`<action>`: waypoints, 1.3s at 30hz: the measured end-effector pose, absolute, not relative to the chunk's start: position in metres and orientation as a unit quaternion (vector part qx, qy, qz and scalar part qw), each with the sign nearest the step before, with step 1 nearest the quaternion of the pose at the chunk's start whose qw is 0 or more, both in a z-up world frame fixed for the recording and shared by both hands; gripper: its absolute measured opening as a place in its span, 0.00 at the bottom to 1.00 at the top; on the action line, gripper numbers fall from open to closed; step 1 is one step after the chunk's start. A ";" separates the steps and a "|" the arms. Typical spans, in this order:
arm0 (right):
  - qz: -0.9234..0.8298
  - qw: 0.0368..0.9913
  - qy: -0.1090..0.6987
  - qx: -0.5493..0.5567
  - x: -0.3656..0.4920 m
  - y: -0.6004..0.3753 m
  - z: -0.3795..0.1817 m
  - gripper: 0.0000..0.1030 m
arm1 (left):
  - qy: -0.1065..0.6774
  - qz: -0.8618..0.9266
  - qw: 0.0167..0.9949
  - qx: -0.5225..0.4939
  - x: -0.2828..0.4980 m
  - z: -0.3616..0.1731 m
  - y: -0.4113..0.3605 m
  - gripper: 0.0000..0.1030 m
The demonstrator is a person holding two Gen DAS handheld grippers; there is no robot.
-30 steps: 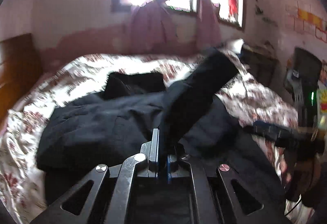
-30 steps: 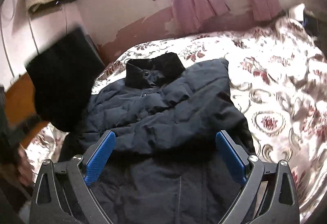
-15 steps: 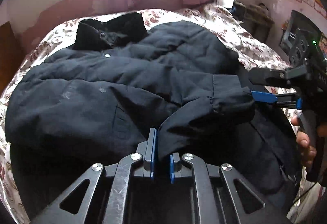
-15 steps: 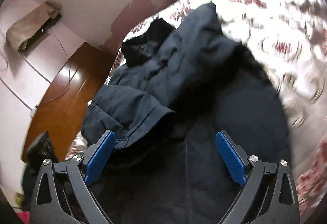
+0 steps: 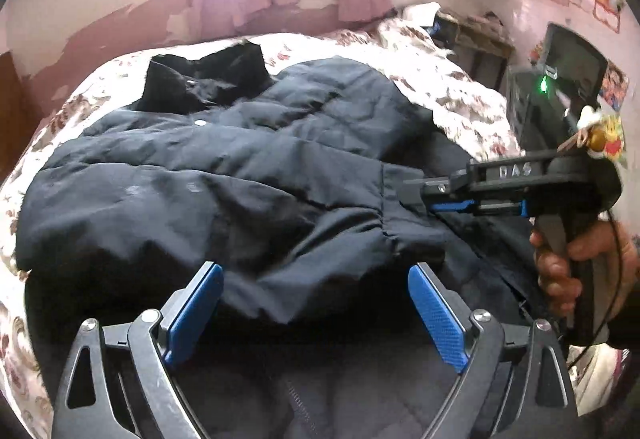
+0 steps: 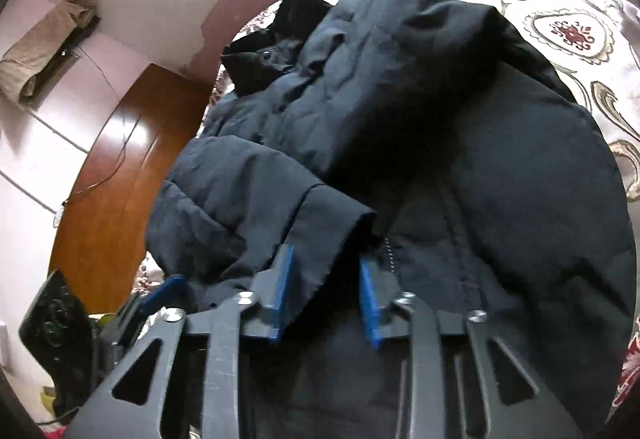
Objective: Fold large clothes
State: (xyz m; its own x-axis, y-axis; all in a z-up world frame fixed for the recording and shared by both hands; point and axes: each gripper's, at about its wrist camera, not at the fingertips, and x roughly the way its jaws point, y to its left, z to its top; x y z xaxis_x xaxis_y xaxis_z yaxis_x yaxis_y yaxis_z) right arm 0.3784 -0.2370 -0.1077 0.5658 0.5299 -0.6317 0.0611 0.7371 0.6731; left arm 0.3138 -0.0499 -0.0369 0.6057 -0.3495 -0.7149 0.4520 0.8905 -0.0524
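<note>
A big bed (image 5: 436,79) with a flowery cover fills the room. On it lies a big dark coat (image 5: 224,175), flat, with its collar (image 5: 204,79) far away at 12 o'clock. One sleeve (image 5: 344,223) is laid across the coat's front, so I think the sleeve-folding step is going on.

The left gripper (image 5: 316,311) has just been opening. Its jaws stand wide apart and nothing is pinched; the sleeve lies just ahead of it at 12 o'clock.

The right gripper (image 6: 326,291) has just been closing. The sleeve's cuff (image 6: 316,235) sits between its jaws at 12 o'clock, but the pads do not seem to press it yet.

Next, it probably needs to pinch the cuff and pull it smooth.
</note>
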 end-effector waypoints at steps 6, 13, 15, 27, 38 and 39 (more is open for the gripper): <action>0.139 0.849 0.409 0.304 0.371 -0.243 -0.079 0.04 | 0.350 -0.144 0.925 0.033 0.312 -0.007 -0.002 0.91; 0.103 0.916 0.317 0.223 0.368 -0.249 -0.001 0.03 | 0.334 -0.017 0.940 0.068 0.331 0.004 0.041 0.91; 0.081 0.926 0.309 0.200 0.373 -0.252 0.010 0.03 | 0.339 -0.008 0.939 0.061 0.337 0.004 0.049 0.91; -0.027 0.939 0.331 0.084 0.405 -0.238 0.002 0.18 | 0.353 -0.058 0.934 0.002 0.385 -0.005 0.058 0.91; 0.137 0.908 0.395 0.039 0.439 -0.187 -0.036 0.39 | 0.400 -0.099 0.911 0.020 0.423 -0.044 0.026 0.91; 0.138 0.906 0.400 0.036 0.441 -0.186 -0.039 0.39 | 0.404 -0.095 0.909 0.030 0.424 -0.050 0.024 0.91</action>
